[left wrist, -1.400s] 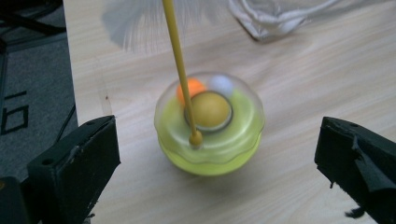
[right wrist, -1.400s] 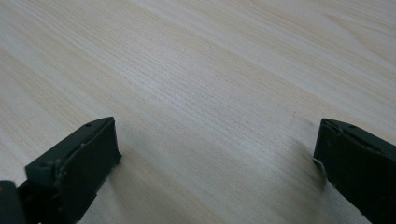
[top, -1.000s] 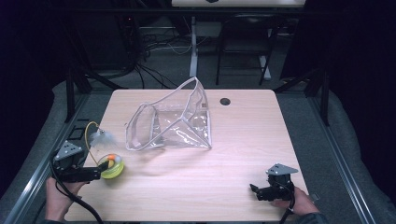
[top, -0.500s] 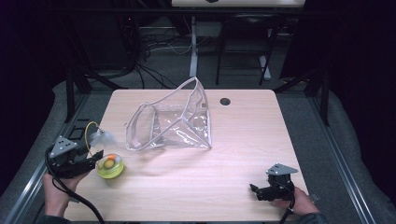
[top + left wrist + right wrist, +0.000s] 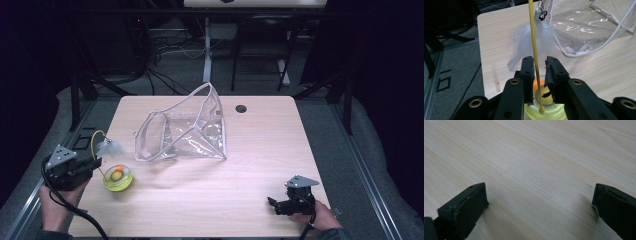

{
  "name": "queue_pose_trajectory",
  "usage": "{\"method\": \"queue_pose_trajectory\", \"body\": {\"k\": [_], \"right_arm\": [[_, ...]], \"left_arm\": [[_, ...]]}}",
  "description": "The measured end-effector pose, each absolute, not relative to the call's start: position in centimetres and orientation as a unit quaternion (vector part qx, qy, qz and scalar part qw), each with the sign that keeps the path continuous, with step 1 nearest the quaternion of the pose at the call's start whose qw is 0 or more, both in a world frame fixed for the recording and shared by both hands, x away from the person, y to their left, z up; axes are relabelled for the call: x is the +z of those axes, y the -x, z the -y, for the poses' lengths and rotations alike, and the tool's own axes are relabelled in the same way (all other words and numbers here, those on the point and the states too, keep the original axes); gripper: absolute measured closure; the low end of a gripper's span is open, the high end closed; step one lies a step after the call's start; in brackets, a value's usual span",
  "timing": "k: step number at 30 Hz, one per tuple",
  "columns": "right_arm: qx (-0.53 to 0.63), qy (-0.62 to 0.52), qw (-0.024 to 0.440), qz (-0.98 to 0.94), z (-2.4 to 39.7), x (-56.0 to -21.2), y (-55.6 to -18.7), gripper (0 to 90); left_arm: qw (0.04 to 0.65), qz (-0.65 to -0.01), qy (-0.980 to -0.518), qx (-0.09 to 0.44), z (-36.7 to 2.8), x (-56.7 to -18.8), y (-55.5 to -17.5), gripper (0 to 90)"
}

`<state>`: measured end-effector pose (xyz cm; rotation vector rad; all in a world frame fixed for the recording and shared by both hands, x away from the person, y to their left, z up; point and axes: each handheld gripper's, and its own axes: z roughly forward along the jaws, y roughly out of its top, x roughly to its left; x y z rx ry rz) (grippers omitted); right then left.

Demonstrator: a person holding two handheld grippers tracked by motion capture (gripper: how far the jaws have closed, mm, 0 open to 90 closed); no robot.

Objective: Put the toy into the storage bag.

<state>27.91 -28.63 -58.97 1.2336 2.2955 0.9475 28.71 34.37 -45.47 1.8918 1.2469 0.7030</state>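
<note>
A cat toy stands near the table's left edge: a yellow-green base [image 5: 118,177] holding an orange and yellow ball, with a thin yellow wand [image 5: 534,37] rising to a white feather [image 5: 111,147]. My left gripper [image 5: 96,162] sits just left of the base. In the left gripper view its jaws stand a narrow gap apart [image 5: 539,62], and the wand runs up through that gap without being clamped. A clear plastic zip pouch [image 5: 185,135] lies open-mouthed at the table's middle. My right gripper [image 5: 272,204] rests wide open at the front right, over bare wood [image 5: 539,202].
The light wooden table [image 5: 260,150] has a round black cable hole [image 5: 241,108] at the back. Dark frames, cables and grey floor surround it. A person's hands hold both grippers at the front edge.
My left gripper has drawn back to the left, away from the toy's base, which has stayed in place. The right gripper has not moved.
</note>
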Motion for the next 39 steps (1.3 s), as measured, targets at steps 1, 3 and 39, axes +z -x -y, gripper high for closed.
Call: {"method": "queue_pose_trajectory", "body": {"k": [1,3,39], "right_arm": [[0.336,-0.437,0.183,-0.814,28.6,-59.0,-27.9,0.0],[0.336,-0.437,0.183,-0.814,28.6,-59.0,-27.9,0.0],[0.335,-0.436,0.183,-0.815,28.6,-59.0,-27.9,0.0]], "left_arm": [[0.374,-0.487,-0.74,0.275,-34.4,-45.4,-28.7,79.3],[0.368,-0.488,-0.743,0.272,-34.4,-45.4,-28.8,82.5],[0.372,-0.489,-0.741,0.271,-34.7,-44.2,-28.9,87.6]]}}
